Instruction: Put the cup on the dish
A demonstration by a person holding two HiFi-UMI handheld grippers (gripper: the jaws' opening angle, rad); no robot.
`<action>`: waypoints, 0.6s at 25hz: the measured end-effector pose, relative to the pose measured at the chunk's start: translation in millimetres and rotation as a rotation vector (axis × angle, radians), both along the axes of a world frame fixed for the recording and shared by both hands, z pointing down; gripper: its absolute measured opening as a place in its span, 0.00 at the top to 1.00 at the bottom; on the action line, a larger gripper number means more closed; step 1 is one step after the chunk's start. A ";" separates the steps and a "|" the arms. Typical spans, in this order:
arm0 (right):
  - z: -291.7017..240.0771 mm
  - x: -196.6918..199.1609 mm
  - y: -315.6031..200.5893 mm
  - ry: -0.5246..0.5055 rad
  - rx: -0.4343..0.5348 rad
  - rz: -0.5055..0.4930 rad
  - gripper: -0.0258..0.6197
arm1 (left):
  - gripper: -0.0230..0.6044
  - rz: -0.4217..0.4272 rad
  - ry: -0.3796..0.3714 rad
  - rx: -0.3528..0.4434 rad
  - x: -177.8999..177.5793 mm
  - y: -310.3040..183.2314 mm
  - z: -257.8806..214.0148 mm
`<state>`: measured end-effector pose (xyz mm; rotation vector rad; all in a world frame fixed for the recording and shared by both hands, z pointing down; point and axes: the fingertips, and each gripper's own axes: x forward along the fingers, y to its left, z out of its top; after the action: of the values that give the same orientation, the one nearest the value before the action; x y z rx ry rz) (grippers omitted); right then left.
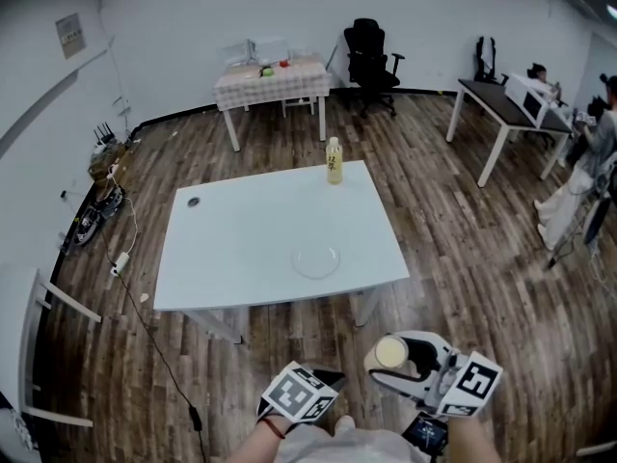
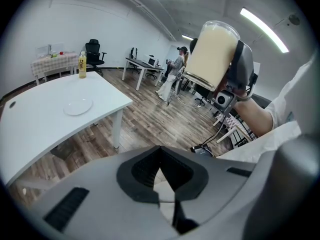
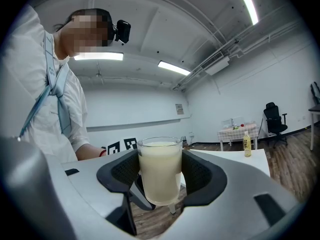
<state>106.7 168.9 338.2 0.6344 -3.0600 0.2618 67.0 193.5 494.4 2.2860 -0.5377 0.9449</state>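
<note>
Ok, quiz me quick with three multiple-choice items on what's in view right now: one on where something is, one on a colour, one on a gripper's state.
1. Where is the dish?
A) on the white table, near its front edge
B) on the floor
C) on a chair

2. What colour is the drink in the cup?
A) dark red
B) creamy off-white
C) green

3. What is the right hand-held gripper doing?
A) open and empty
B) shut on the dish
C) shut on the cup

Answers: 1 A, the head view shows the dish lying on the tabletop. 2 B, the right gripper view shows a pale cream fill through the clear wall. 3 C, the same view shows the jaws pressed on the cup's sides.
</note>
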 end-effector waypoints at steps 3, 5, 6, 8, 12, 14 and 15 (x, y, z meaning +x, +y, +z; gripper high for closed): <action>-3.1 -0.4 0.9 -0.003 -0.014 0.001 0.53 | 0.96 -0.014 0.010 0.007 -1.3 -1.2 -1.7; -2.5 -0.2 -1.1 0.004 -0.015 0.003 0.53 | 0.96 -0.023 0.020 0.012 -2.5 -3.8 -2.6; -2.1 -1.1 -3.3 0.003 -0.019 0.006 0.53 | 0.96 -0.025 0.024 0.013 -3.7 -5.5 -2.3; -1.0 -5.2 -8.8 0.002 -0.028 0.011 0.53 | 0.96 -0.027 0.025 0.009 -8.6 -10.1 -1.9; 0.7 -19.7 -27.4 0.004 -0.022 0.014 0.53 | 0.96 -0.029 0.027 0.005 -23.0 -30.1 0.0; -0.1 -27.3 -41.7 0.000 -0.017 0.025 0.53 | 0.96 -0.017 0.024 0.005 -30.5 -43.6 0.7; -0.7 -30.9 -49.6 -0.004 -0.019 0.032 0.53 | 0.96 -0.009 0.018 0.004 -34.7 -51.0 1.1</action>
<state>75.8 119.3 337.5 0.6839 -3.0494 0.2920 32.3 142.6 495.5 2.2914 -0.5421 0.9186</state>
